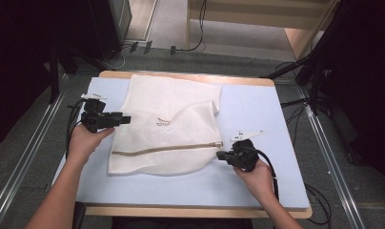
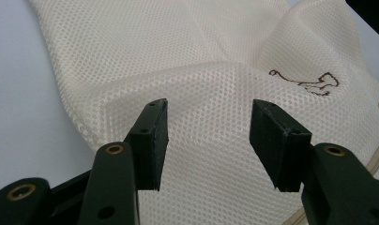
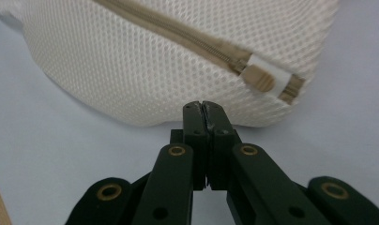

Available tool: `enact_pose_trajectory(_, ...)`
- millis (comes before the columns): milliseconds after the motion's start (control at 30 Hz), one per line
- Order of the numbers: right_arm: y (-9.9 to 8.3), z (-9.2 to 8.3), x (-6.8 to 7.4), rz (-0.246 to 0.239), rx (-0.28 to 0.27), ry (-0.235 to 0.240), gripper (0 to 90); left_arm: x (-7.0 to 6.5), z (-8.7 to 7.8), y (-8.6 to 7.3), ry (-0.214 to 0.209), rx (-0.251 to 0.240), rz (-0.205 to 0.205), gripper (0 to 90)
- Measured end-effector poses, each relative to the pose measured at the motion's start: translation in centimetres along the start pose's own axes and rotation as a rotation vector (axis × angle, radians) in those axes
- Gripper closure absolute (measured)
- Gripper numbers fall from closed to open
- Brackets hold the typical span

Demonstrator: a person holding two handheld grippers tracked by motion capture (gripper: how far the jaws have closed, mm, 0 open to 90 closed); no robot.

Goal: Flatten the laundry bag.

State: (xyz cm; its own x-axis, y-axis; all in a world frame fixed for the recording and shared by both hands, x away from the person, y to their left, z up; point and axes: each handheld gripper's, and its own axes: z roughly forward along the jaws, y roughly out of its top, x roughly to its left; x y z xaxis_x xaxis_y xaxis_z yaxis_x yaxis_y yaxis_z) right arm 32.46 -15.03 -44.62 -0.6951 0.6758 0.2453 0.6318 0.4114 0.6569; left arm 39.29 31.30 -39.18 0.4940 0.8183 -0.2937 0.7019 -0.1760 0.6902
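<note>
White mesh zippered laundry bag (image 1: 167, 129) lies mid-frame; left gripper (image 2: 208, 140) released, right gripper (image 3: 206, 115) clenched empty, likely next gripping the zipper pull (image 3: 259, 77).

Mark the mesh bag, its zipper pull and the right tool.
mesh bag (image 1: 174, 102), high view, upper mesh panel.
zipper pull (image 3: 259, 78), right gripper view, tan tab at the zipper's end.
right tool (image 3: 204, 108), right gripper view, shut jaw tips.

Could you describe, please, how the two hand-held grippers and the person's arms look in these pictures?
Both are black. The left hand-held gripper has flat rectangular pads on jointed arms with brass-coloured rivets; the right hand-held gripper is built the same way. Each carries a small white plate on top and trails a black cable. The forearms are bare, with no sleeves or gloves in view.
</note>
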Motion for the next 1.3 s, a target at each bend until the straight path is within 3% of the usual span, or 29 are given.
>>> enact_pose_trajectory(100, 0.1, 1.0, 0.3, -0.015, 0.025, -0.004, 90.0, -0.1, 0.1, 0.1, -0.003, 0.0, 0.002, 48.0)
enact_pose_trajectory(300, 1.6, 2.4, 0.2, -0.023, 0.0, -0.027, 90.0, -0.1, 0.2, 0.0, -0.005, 0.0, 0.01, 47.9)
enact_pose_trajectory(467, 2.0, 3.3, -0.3, -0.041, 0.012, -0.051, 90.0, -0.1, 0.3, -0.1, -0.006, 0.005, 0.009, 47.8)
enact_pose_trajectory(633, 2.0, 2.7, -0.9, -0.049, -0.008, -0.079, 77.7, 0.1, 0.3, -0.2, -0.005, 0.007, 0.007, 47.7)
enact_pose_trajectory(667, 1.9, 2.5, -1.1, -0.04, -0.005, -0.095, 75.0, 0.1, 0.3, -0.2, -0.005, 0.004, 0.002, 47.7)
enact_pose_trajectory(700, 1.4, 2.1, -1.8, -0.032, -0.017, -0.119, 65.1, 0.2, 0.3, -0.2, -0.007, 0.007, 0.002, 47.5)
enact_pose_trajectory(733, 1.2, 2.0, -2.0, -0.024, -0.02, -0.133, 60.8, 0.2, 0.3, -0.3, -0.006, 0.01, 0.002, 47.4)
enact_pose_trajectory(800, 1.1, 2.0, -2.3, -0.015, -0.015, -0.136, 56.2, 0.2, 0.3, -0.3, -0.005, 0.011, 0.003, 47.4)
enact_pose_trajectory(833, 0.7, 2.3, -2.8, 0.016, -0.011, -0.12, 51.4, 0.2, 0.3, -0.3, -0.005, 0.01, 0.003, 47.3)
enact_pose_trajectory(967, 0.6, 2.8, -2.9, 0.04, -0.003, -0.101, 54.0, 0.3, 0.3, -0.3, -0.001, 0.011, 0.0, 47.2)
enact_pose_trajectory(1000, 0.8, 2.9, -2.8, 0.045, 0.002, -0.074, 66.6, 0.4, 0.4, -0.4, -0.001, 0.007, -0.002, 47.2)
enact_pose_trajectory(1067, 1.0, 2.9, -2.6, 0.051, 0.011, -0.059, 76.8, 0.4, 0.4, -0.4, 0.003, 0.007, 0.002, 47.1)
enact_pose_trajectory(1167, 1.4, 2.4, -2.4, 0.056, 0.007, -0.042, 81.1, 0.5, 0.3, -0.4, 0.003, 0.007, -0.001, 47.2)
enact_pose_trajectory(1300, 2.0, 0.2, -1.6, 0.082, -0.021, -0.014, 82.3, 0.6, 0.2, -0.4, 0.0, 0.002, -0.004, 47.1)
